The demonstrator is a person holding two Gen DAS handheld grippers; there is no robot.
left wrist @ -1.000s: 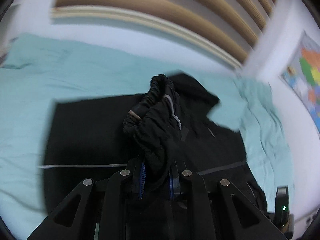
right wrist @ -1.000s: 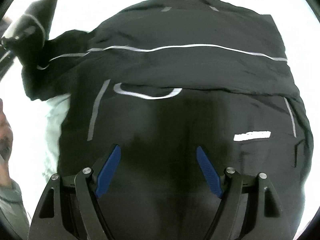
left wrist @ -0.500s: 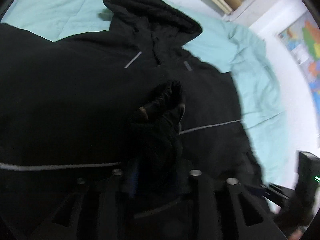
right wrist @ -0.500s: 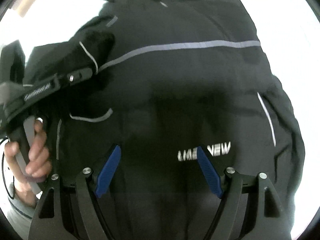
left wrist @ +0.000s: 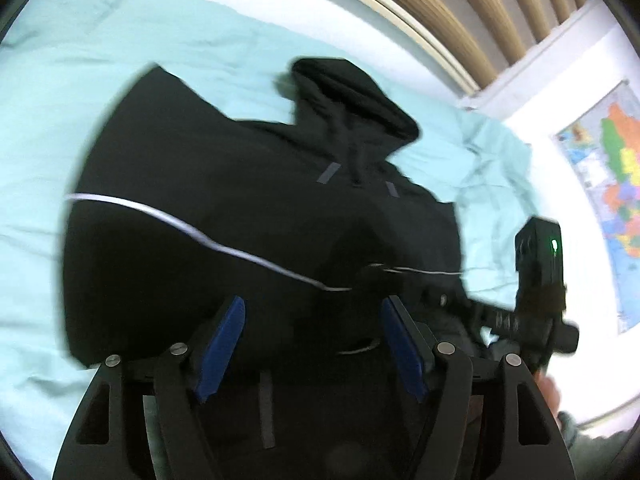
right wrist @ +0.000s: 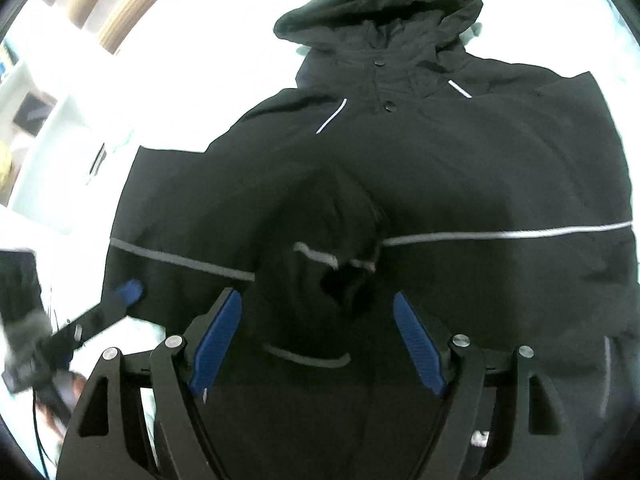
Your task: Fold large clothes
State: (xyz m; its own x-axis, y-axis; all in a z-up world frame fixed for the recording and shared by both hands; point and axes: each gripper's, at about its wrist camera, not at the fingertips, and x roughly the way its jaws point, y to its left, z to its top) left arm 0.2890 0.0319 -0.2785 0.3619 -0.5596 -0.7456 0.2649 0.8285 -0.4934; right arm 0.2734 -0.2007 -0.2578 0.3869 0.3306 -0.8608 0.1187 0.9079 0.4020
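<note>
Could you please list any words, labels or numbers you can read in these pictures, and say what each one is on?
None can be read.
Wall map: print too small and blurred.
Right tongs, seen from the left camera: pale marks on the arm, blurred.
Black jacket: only reflective stripes, no lettering visible.

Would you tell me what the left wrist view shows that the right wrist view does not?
Only the left wrist view shows the teal bedsheet, a wall map and the right gripper's green light. Only the right wrist view shows the snap buttons under the hood. Both show the black jacket lying flat with both grippers open.
</note>
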